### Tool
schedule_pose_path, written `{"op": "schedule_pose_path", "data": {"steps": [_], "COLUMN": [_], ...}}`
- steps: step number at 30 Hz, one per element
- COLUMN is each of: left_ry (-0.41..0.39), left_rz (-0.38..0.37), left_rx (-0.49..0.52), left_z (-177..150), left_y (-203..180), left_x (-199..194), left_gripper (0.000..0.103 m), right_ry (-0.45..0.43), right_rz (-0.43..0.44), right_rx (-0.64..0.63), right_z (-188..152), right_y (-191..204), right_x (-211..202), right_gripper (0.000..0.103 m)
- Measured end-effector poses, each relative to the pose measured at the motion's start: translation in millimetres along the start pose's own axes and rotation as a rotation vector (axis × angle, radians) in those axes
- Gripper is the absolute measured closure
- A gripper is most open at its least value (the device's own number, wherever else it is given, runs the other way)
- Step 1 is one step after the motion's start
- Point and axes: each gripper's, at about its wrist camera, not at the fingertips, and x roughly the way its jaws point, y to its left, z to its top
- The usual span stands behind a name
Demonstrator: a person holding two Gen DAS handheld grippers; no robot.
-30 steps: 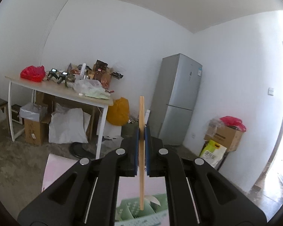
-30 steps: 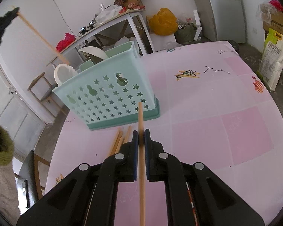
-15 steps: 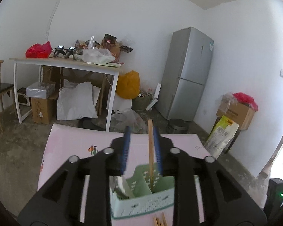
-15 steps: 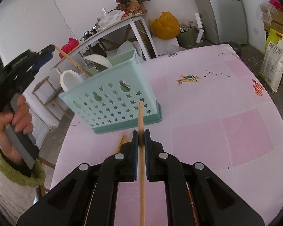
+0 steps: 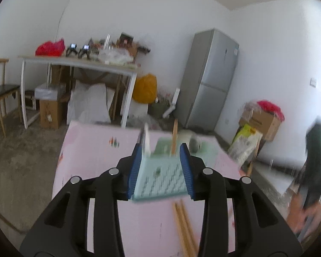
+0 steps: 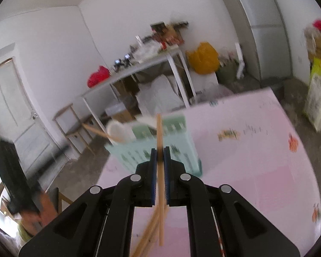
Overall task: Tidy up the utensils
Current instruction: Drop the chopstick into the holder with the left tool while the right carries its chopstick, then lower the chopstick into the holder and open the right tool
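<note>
A mint-green perforated basket [image 5: 160,175] [image 6: 182,150] stands on the pink table [image 5: 92,150] [image 6: 256,150]. White spoons [image 6: 119,131] and one wooden chopstick [image 5: 174,137] [image 6: 96,130] stick out of it. My left gripper [image 5: 161,150] is in front of the basket with its jaws opening and nothing held between them. My right gripper [image 6: 159,150] is shut on another chopstick [image 6: 159,128], held upright above the table. More loose chopsticks [image 5: 183,220] [image 6: 147,233] lie on the table before the basket. Both views are blurred.
A person's hand with the other gripper shows at the right edge [image 5: 316,165] and at the left edge [image 6: 10,171]. Behind the pink table are a cluttered white desk [image 5: 79,64], a grey fridge [image 5: 209,81] and a chair [image 5: 2,90].
My left gripper let its chopstick go into the basket, opened and sank toward the table. My right gripper rose from the table with its chopstick still gripped.
</note>
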Motion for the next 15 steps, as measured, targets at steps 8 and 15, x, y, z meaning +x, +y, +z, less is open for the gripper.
{"op": "schedule_pose_path", "data": {"steps": [8,15], "left_ry": [0.132,0.169], "left_rz": [0.037,0.038], "left_rx": [-0.045,-0.046], "left_z": [-49.3,-59.1], "left_y": [26.1,32.9], "left_x": [6.9,15.9], "left_gripper": [0.068,0.067], "right_ry": [-0.124,-0.224], "right_rz": [0.063,0.082], "right_rx": [-0.125,-0.211], "right_z": [59.3,107.5], "right_y": [44.7,77.5], "right_x": [-8.5,-5.3], "right_gripper": [0.097,0.097]}}
